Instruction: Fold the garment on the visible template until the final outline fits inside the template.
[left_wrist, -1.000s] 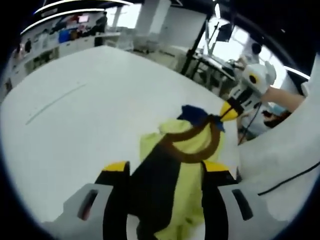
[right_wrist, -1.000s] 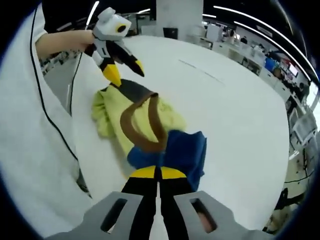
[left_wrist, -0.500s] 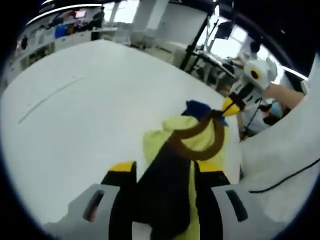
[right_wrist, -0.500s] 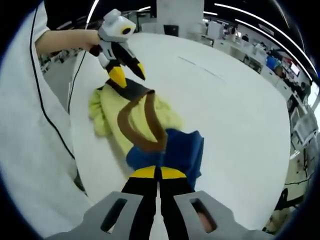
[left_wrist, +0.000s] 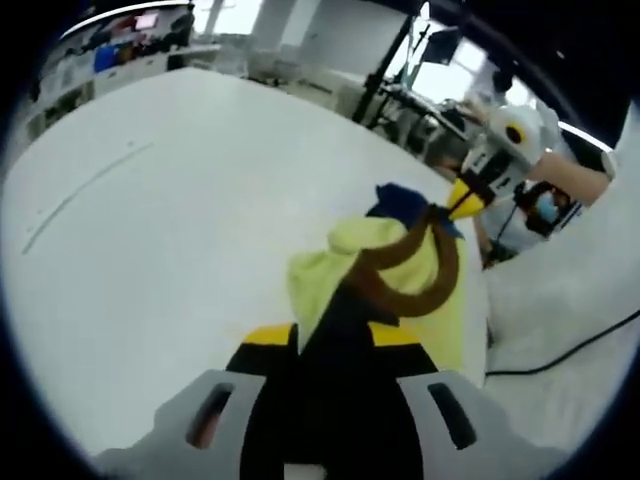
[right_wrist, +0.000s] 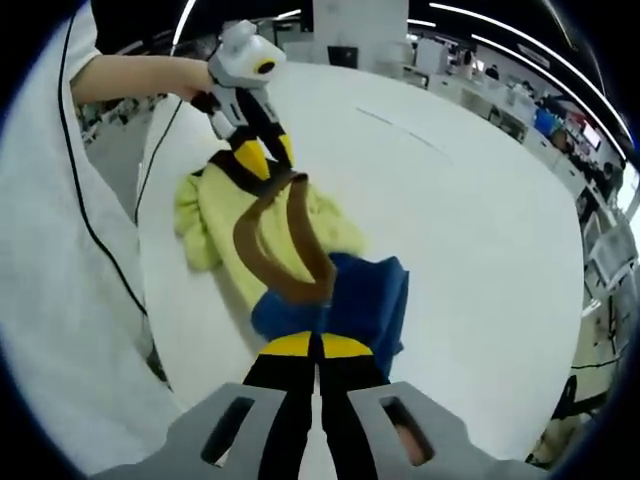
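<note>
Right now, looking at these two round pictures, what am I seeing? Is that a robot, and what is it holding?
No robot arm: a person holds a pair of tongs in each hand, each carrying a fisheye camera. One picture looks along the left tongs, the other along the right tongs; each also catches the other pair. On the white table lies a crumpled garment, yellow, blue and dark with a brown band. Both tongs are shut on it, the left on the dark part, the right at the blue end.
</note>
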